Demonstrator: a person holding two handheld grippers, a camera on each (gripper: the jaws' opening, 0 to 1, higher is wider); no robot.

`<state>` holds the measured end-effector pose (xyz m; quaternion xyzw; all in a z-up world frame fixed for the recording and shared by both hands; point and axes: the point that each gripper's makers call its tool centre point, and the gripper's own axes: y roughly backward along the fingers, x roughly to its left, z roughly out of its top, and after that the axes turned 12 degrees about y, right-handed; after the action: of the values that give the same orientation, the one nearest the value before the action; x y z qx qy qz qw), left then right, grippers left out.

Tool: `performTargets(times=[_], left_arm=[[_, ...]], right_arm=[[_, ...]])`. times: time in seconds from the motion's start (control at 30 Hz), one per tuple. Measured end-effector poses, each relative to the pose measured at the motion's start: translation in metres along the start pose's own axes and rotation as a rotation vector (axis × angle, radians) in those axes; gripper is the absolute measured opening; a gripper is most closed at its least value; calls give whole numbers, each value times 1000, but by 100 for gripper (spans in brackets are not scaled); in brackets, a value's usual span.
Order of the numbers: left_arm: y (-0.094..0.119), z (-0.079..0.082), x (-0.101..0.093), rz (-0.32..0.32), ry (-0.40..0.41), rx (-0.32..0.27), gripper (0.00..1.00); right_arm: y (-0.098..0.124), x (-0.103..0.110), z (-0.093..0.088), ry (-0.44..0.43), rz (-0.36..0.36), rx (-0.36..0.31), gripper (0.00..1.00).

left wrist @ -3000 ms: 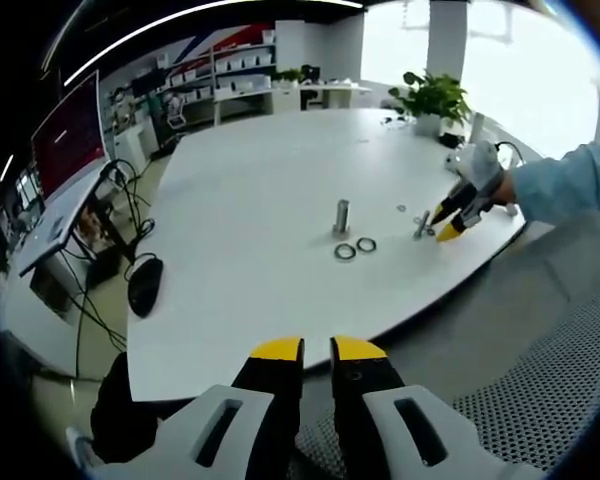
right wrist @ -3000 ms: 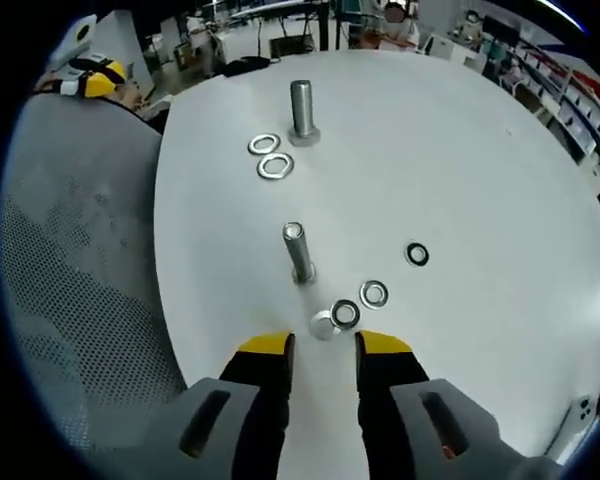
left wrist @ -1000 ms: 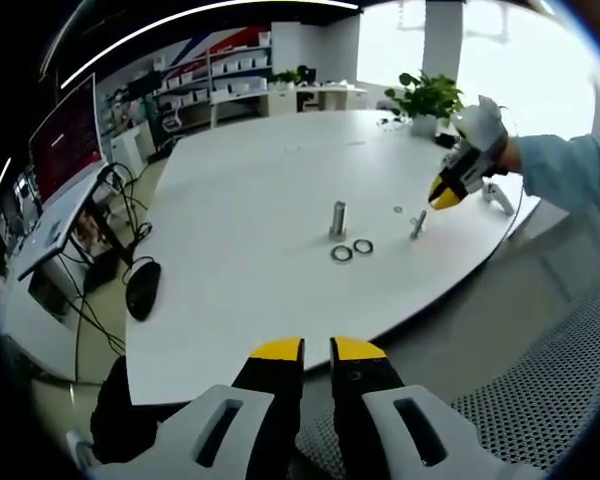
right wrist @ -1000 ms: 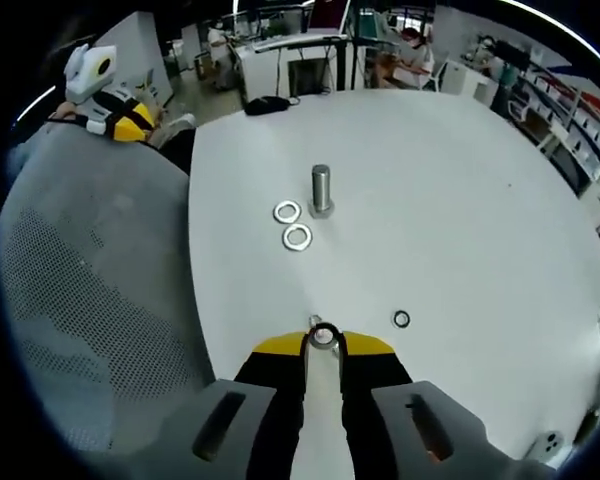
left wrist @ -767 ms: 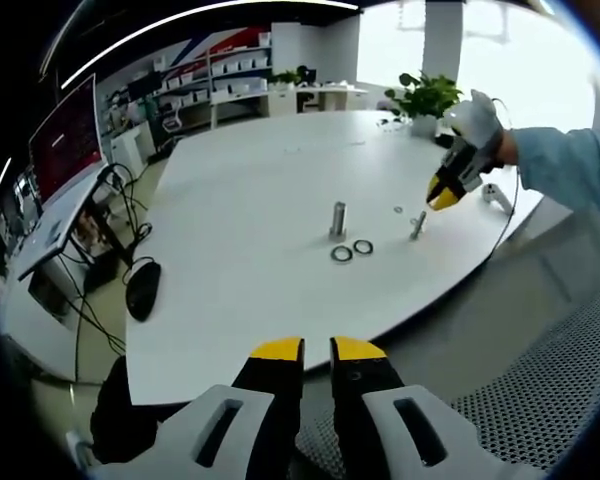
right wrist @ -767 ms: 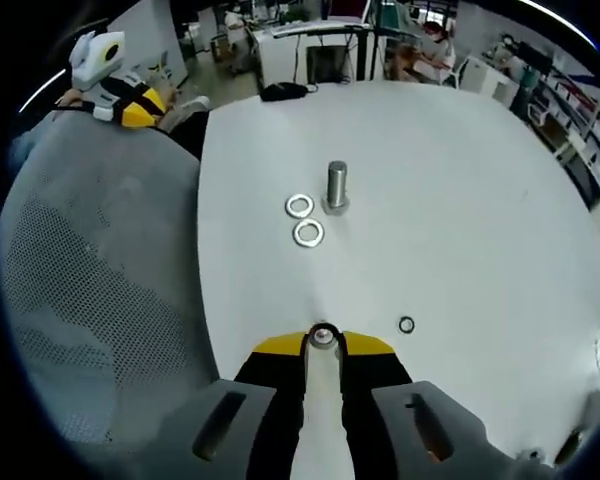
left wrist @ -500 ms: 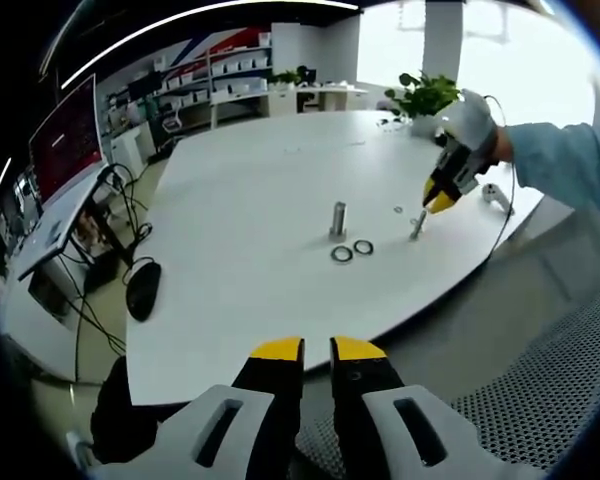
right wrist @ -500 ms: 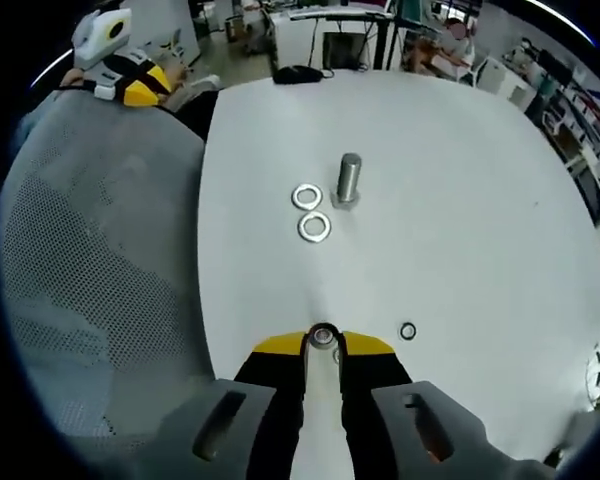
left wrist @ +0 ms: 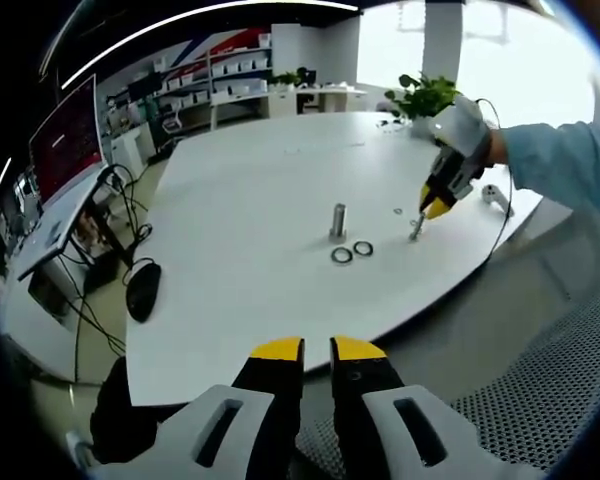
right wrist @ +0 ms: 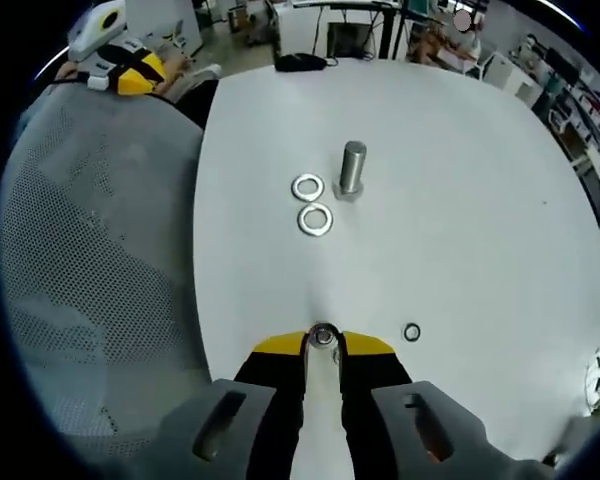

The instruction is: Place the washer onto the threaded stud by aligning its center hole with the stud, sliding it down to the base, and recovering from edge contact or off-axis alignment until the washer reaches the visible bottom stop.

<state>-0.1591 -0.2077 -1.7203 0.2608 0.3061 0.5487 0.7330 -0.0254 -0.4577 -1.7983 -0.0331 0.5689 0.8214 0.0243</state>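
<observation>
My right gripper (right wrist: 323, 342) is shut on a small steel washer (right wrist: 323, 335) pinched between its yellow tips. In the left gripper view the right gripper (left wrist: 433, 208) hangs tip-down just above the thin threaded stud (left wrist: 417, 228) near the table's right edge; I cannot tell whether washer and stud touch. A thicker stud (right wrist: 352, 168) stands farther off with two large washers (right wrist: 311, 202) beside it. My left gripper (left wrist: 318, 348) is shut and empty, off the table's near edge.
One small dark washer (right wrist: 411, 332) lies loose right of my right tips. The white table (left wrist: 250, 200) has a potted plant (left wrist: 427, 97) at its far end. A mesh chair (right wrist: 90, 250) stands left of the table, and a black mouse (left wrist: 144, 285) lies on the floor.
The right gripper, open by loose washers 3 s ago, has shut on one, lifted it and come down over the thin stud. The left gripper has stayed put.
</observation>
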Motion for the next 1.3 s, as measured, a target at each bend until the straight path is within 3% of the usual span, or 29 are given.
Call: performTargets(times=[0.6, 1.3], left_arm=[[0, 0, 0, 1, 1, 4, 8], [0, 0, 1, -2, 2, 4, 8]], right_arm=[[-38, -1, -14, 53, 55, 89, 13], [-48, -1, -17, 65, 78, 100, 14]])
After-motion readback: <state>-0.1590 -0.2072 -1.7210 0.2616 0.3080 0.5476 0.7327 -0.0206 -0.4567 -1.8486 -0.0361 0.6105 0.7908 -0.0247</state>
